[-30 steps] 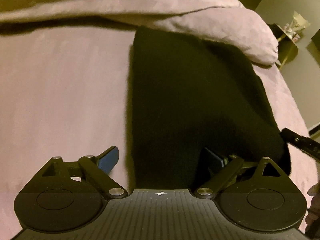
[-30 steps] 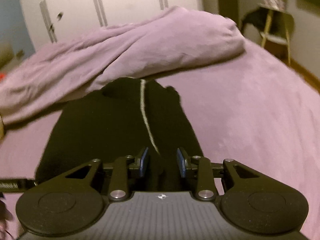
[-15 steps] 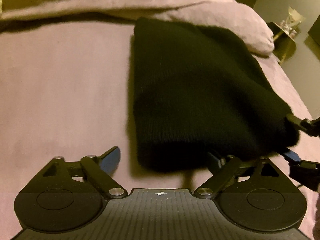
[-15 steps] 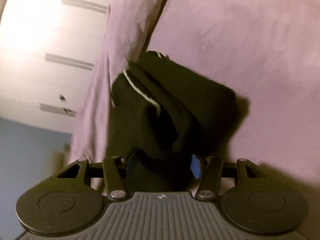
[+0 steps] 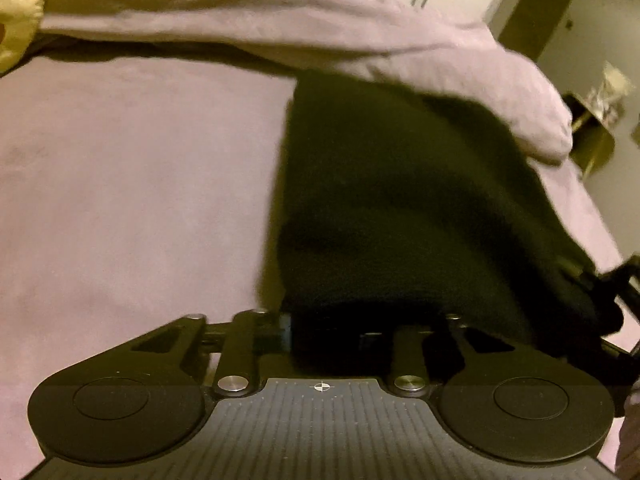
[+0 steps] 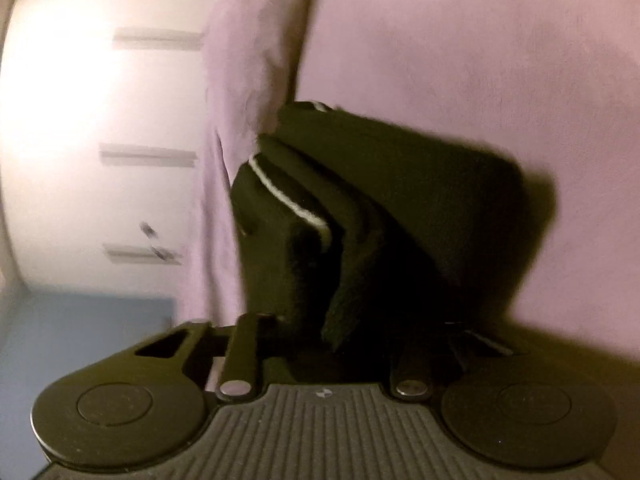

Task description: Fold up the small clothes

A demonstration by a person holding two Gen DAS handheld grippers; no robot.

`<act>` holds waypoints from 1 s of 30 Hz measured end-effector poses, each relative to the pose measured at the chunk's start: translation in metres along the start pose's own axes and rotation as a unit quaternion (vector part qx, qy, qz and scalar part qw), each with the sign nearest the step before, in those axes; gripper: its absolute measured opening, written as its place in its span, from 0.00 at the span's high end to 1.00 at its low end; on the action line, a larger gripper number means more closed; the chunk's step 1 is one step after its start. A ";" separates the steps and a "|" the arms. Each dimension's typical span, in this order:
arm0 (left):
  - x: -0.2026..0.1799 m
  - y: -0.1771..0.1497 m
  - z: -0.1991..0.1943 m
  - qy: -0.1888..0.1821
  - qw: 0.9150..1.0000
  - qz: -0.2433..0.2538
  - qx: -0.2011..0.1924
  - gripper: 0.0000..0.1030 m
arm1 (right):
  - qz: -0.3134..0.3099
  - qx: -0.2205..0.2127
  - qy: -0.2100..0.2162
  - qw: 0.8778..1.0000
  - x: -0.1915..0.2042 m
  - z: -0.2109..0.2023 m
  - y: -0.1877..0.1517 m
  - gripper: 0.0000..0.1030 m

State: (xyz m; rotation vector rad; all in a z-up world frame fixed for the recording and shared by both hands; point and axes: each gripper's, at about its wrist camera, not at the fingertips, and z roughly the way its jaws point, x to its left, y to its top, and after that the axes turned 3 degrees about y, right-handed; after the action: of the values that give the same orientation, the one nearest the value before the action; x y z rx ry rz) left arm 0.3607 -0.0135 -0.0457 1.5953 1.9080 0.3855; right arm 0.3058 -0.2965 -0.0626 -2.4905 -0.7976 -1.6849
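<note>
1. Both grippers were seen closing on one black knitted garment (image 5: 400, 208): the left gripper (image 5: 326, 334) had its jaws drawn narrow over the near hem, and the right gripper (image 6: 340, 344) was closing on a bunched fold by the white stripe (image 6: 288, 200). Whether the pads were fully pressed could not be told, the cloth being dark and blurred.
2. The garment was spread on the purple bed (image 5: 120, 200), its far end tucked against the heaped duvet (image 5: 360, 32) along the bed's far edge.
3. The largest risk was judged to be a shallow pinch: a thin bite of knit could slip out when lifted.
4. An uneven fold was judged likely if the layers held by the right gripper were carried over twisted.
5. The far end could be snagged under the duvet.
6. No container was seen.
</note>
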 end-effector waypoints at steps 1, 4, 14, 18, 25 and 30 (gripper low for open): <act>0.003 0.001 -0.004 -0.004 1.000 -0.008 -0.004 0.76 | -0.056 -0.010 0.001 0.998 0.017 -0.006 0.002 0.84; 0.009 0.000 -0.015 -0.015 0.999 -0.018 -0.022 0.80 | -0.206 -0.035 -0.008 0.978 0.056 -0.019 0.003 0.84; 0.013 -0.021 -0.017 0.006 0.996 0.091 0.001 0.65 | -0.306 -0.008 -0.153 0.939 0.036 -0.009 0.003 0.58; 0.026 -0.009 -0.035 0.003 0.996 0.094 0.005 0.57 | -0.335 -0.052 -0.182 0.923 0.061 -0.031 0.014 0.57; 0.018 0.021 -0.048 -0.024 0.998 0.058 -0.017 0.58 | -0.484 -0.009 -0.145 0.863 0.122 0.052 -0.010 0.68; 0.010 0.023 -0.050 -0.021 0.998 0.060 -0.007 0.57 | -0.555 0.020 -0.127 0.822 0.142 0.120 -0.024 0.69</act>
State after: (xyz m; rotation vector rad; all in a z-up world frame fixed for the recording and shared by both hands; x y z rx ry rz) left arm 0.3469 0.0091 0.0029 1.6999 1.7799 0.4111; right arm 0.4384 -0.1838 0.0059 -2.3065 -2.6358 -1.3691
